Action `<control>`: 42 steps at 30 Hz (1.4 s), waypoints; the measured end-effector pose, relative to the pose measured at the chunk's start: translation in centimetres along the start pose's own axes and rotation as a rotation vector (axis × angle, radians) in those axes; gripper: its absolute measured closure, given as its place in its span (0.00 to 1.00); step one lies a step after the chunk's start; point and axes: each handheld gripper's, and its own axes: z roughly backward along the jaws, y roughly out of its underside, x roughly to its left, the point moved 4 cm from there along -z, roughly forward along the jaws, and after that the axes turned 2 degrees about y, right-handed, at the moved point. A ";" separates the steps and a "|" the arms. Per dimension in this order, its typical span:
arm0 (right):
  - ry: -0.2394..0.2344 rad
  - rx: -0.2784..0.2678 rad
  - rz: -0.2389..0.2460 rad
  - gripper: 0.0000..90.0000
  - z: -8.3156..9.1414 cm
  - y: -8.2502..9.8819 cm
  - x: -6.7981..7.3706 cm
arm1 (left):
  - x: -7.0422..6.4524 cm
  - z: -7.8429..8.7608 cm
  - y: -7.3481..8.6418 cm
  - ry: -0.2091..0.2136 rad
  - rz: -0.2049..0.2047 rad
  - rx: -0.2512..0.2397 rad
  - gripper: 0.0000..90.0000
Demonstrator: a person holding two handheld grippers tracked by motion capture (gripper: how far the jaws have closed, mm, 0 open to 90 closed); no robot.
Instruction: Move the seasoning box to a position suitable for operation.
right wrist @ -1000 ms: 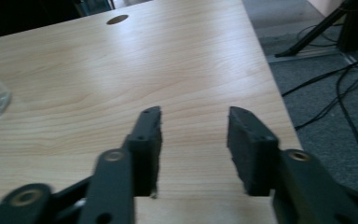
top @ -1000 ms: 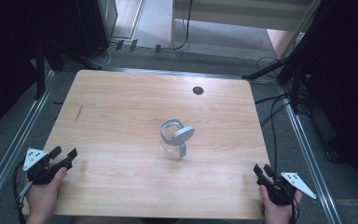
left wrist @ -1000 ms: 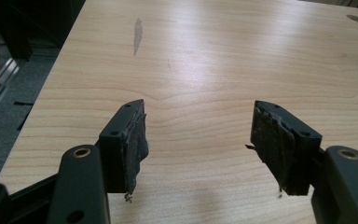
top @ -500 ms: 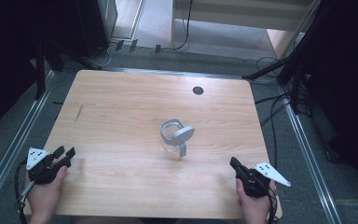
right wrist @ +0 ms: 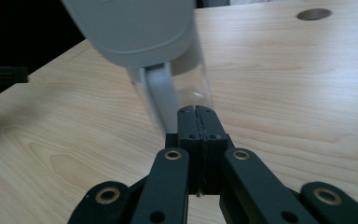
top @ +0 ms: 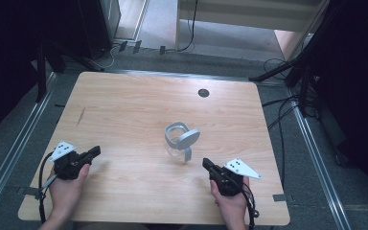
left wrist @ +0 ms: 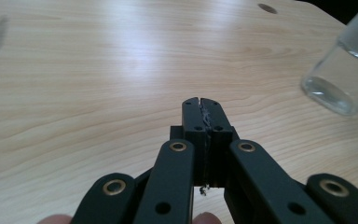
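Wooden worktop [top: 124, 110] bare around clear glass jug [top: 179, 142] with grey lid, standing near centre. Right tool [top: 208, 166] just beside jug, jaws pressed together, empty. Left tool [top: 95, 151] well apart, just closed, empty.

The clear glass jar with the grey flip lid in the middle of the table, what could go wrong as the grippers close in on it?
The clear glass jar with the grey flip lid stands free on the wooden table, lid tipped open. The right gripper is shut and close to the grey lid arm, so a nudge might tip the jar. The left gripper is shut too; both must open before gripping.
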 end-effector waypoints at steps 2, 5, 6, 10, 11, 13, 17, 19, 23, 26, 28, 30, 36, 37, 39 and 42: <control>-0.022 0.004 0.012 1.00 -0.6 -0.1 0.9 | -1.0 -0.8 -0.3 0.031 -0.011 0.012 1.00; -0.051 0.013 0.031 1.00 -1.8 -0.2 2.1 | -3.1 -2.4 -1.2 0.086 -0.025 0.021 1.00; -0.051 0.013 0.031 1.00 -1.8 -0.2 2.1 | -3.1 -2.4 -1.2 0.086 -0.025 0.021 1.00; -0.075 0.026 0.049 1.00 -3.0 0.0 3.2 | -5.0 -4.0 -2.0 0.132 -0.035 0.025 1.00; -0.078 0.028 0.061 1.00 -3.2 0.1 3.4 | -5.4 -4.3 -2.1 0.143 -0.041 0.027 1.00; -0.088 0.036 0.075 1.00 -3.6 0.1 3.7 | -6.4 -5.3 -2.4 0.164 -0.045 0.032 1.00; -0.067 0.063 0.071 1.00 -4.4 0.4 2.9 | -7.8 -6.6 -2.7 0.195 -0.045 0.040 1.00; -0.068 0.065 0.068 1.00 -4.5 0.4 2.7 | -8.5 -7.1 -2.9 0.210 -0.051 0.043 1.00; -0.050 0.065 0.062 1.00 -4.6 0.1 1.8 | -9.5 -8.0 -3.5 0.236 -0.059 0.045 1.00; -0.038 0.066 0.065 1.00 -5.0 -0.2 1.1 | -10.0 -8.6 -4.0 0.249 -0.064 0.047 1.00; -0.027 0.068 0.059 1.00 -5.4 -0.4 0.6 | -10.3 -8.9 -4.1 0.258 -0.064 0.047 1.00; -0.020 0.062 0.055 1.00 -5.8 -0.6 -0.1 | -10.5 -9.2 -4.3 0.261 -0.069 0.048 1.00; 0.014 0.046 0.032 1.00 -6.7 -1.9 -2.2 | -10.8 -10.3 -4.9 0.271 -0.060 0.047 1.00; 0.019 0.045 0.024 1.00 -6.9 -2.2 -2.6 | -10.8 -10.4 -5.0 0.274 -0.059 0.045 1.00; 0.024 0.041 0.012 1.00 -7.4 -2.5 -3.2 | -10.8 -10.7 -5.2 0.274 -0.048 0.043 1.00; 0.025 0.050 0.009 1.00 -8.1 -3.0 -3.6 | -10.9 -11.1 -5.5 0.277 -0.034 0.037 1.00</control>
